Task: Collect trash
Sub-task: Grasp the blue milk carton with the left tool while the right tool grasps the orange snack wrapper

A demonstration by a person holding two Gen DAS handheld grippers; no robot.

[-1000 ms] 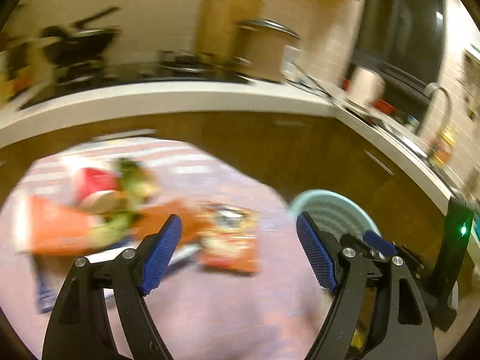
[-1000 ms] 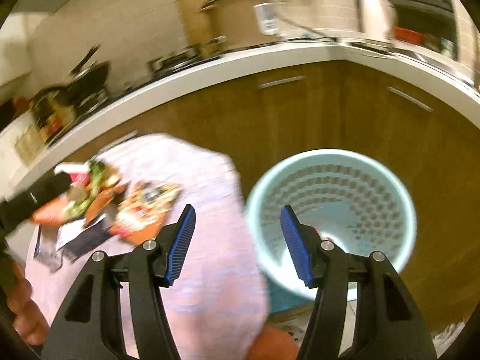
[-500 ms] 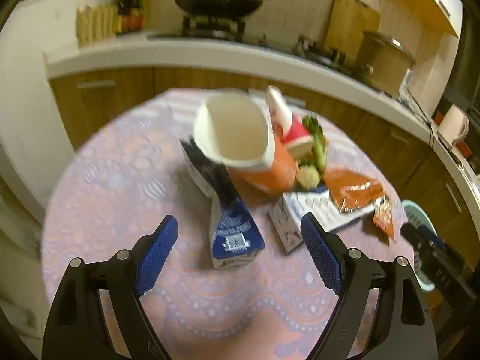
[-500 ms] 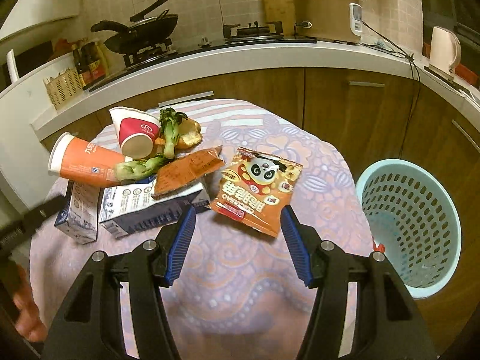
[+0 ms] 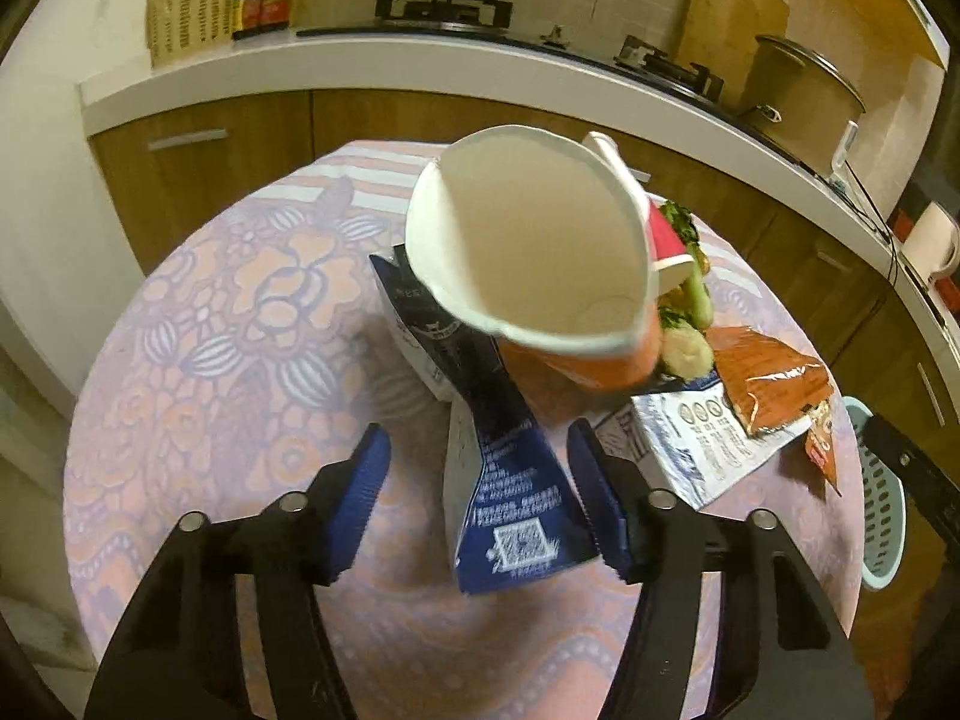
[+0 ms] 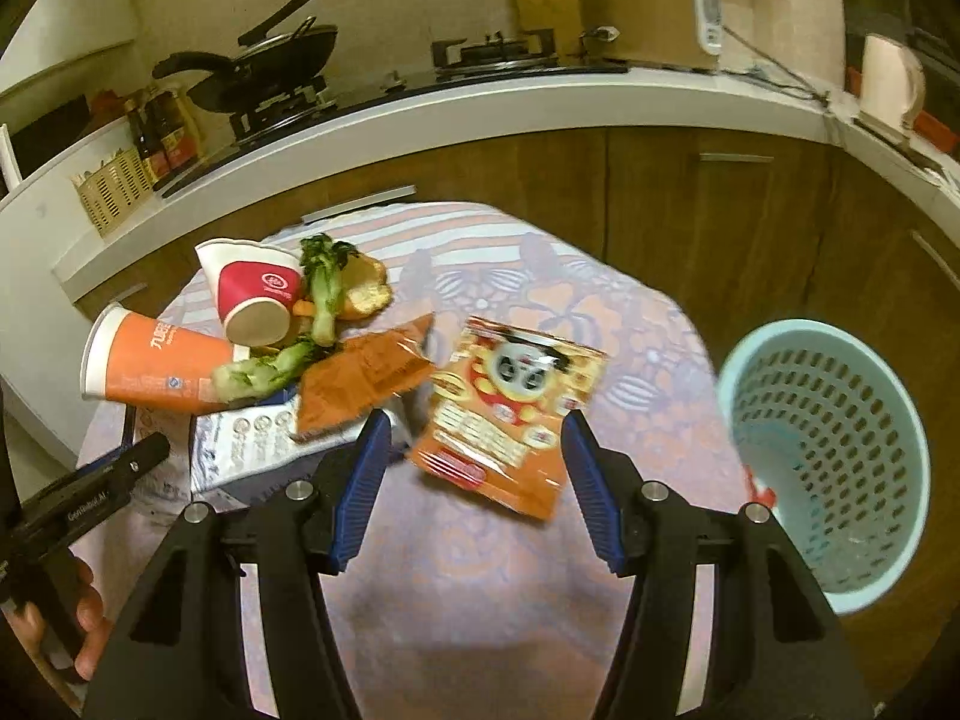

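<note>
Trash lies piled on a round table with a purple patterned cloth (image 6: 456, 600). My left gripper (image 5: 480, 501) is open, its jaws on either side of a blue and white carton (image 5: 510, 498). Behind it lies an orange paper cup (image 5: 540, 264) on its side, mouth toward me. My right gripper (image 6: 474, 492) is open, just in front of a panda snack packet (image 6: 510, 402). An orange wrapper (image 6: 360, 378), a red cup (image 6: 258, 294), greens (image 6: 324, 288) and a white carton (image 6: 240, 444) lie to its left. A light blue trash basket (image 6: 840, 456) stands right of the table.
A white kitchen counter (image 6: 480, 114) with wooden cabinets curves behind the table. It carries a wok (image 6: 270, 60), a rice cooker (image 6: 648, 6) and a kettle (image 6: 888, 84). The left gripper's body (image 6: 78, 504) shows at the left in the right wrist view.
Both grippers swung from the basket side back over the table. The left has closed in around the blue carton; the right has come down close to the panda packet. Both stayed open.
</note>
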